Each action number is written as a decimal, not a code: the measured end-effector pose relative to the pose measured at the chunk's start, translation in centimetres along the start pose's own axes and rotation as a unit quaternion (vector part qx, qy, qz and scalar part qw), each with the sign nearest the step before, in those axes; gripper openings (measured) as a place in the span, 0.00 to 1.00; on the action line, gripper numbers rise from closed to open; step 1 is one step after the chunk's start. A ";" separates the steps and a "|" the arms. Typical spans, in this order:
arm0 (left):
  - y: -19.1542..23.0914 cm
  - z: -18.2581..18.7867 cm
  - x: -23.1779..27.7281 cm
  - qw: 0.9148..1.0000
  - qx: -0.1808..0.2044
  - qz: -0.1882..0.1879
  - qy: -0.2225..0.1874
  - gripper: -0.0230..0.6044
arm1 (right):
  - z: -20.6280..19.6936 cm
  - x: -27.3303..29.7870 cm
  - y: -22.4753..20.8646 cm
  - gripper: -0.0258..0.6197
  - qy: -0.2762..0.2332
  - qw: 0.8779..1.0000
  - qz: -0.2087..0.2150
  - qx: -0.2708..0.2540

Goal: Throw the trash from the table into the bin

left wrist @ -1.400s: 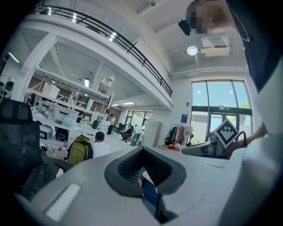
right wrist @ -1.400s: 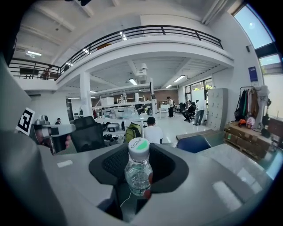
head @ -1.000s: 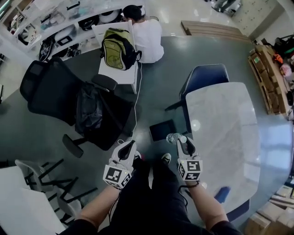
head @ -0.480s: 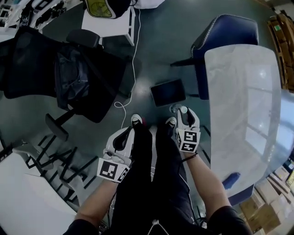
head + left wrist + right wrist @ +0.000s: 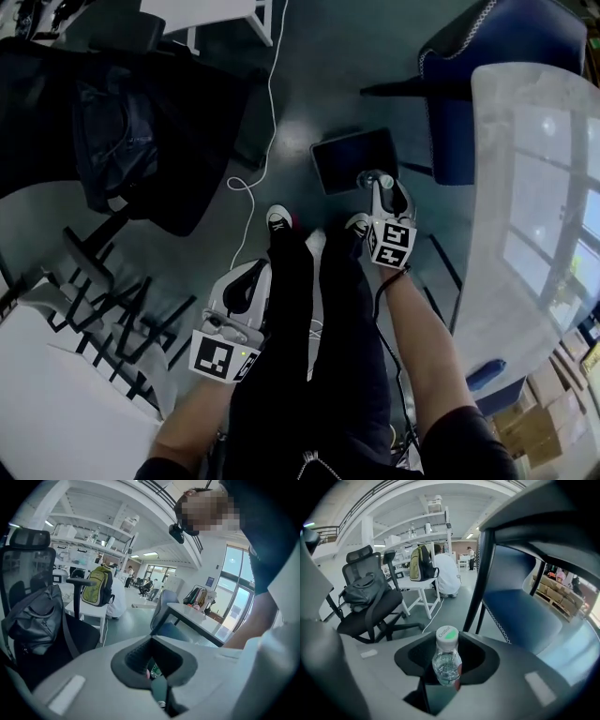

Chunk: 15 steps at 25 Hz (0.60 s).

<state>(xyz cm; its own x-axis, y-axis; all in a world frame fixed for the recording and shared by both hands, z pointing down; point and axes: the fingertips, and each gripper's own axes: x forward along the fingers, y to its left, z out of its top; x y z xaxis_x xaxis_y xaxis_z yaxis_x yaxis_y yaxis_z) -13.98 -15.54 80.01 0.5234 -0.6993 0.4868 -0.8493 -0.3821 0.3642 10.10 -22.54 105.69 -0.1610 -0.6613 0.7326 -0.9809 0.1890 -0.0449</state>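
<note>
The right gripper has its jaws shut tight on a small clear water bottle with a white and green cap. The jaws squeeze the bottle's body, below the cap, so it does not slip out while it is carried.

In the head view, the bottle is over the near right corner of the bin. The bin is a dark square box on the floor. I think the bottle is held there on purpose, so it will drop into the bin when the jaws let go. It is close to the bin's edge, though. It might hit the rim and bounce out, so a little push toward the middle of the bin would be safer.

The left gripper is well back from the bin, low down by the person's leg. Its jaws are closed and hold nothing. It looks like it is kept out of the way, since one gripper is enough for this bottle.

The table is just to the right of the bin, and a blue chair stands between them, a short trip for the trash
</note>
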 end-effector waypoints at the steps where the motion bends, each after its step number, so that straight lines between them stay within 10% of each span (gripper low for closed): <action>1: 0.1 -0.6 0.0 1.000 -0.002 0.000 0.003 0.04 | -0.8 0.9 -0.1 0.30 0.002 1.000 -0.002 0.004; 15: 2.8 -5.7 -0.6 0.999 -0.018 0.013 0.035 0.04 | -11.5 9.4 1.6 0.31 0.141 0.989 0.019 -0.049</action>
<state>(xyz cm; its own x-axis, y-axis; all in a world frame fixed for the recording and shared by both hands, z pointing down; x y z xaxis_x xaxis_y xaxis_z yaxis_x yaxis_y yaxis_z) -16.30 -12.73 85.25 0.5055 -0.6642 0.5507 -0.8605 -0.3409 0.3787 8.27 -20.12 120.29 -0.1477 -0.4255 0.8928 -0.9572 0.2888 -0.0207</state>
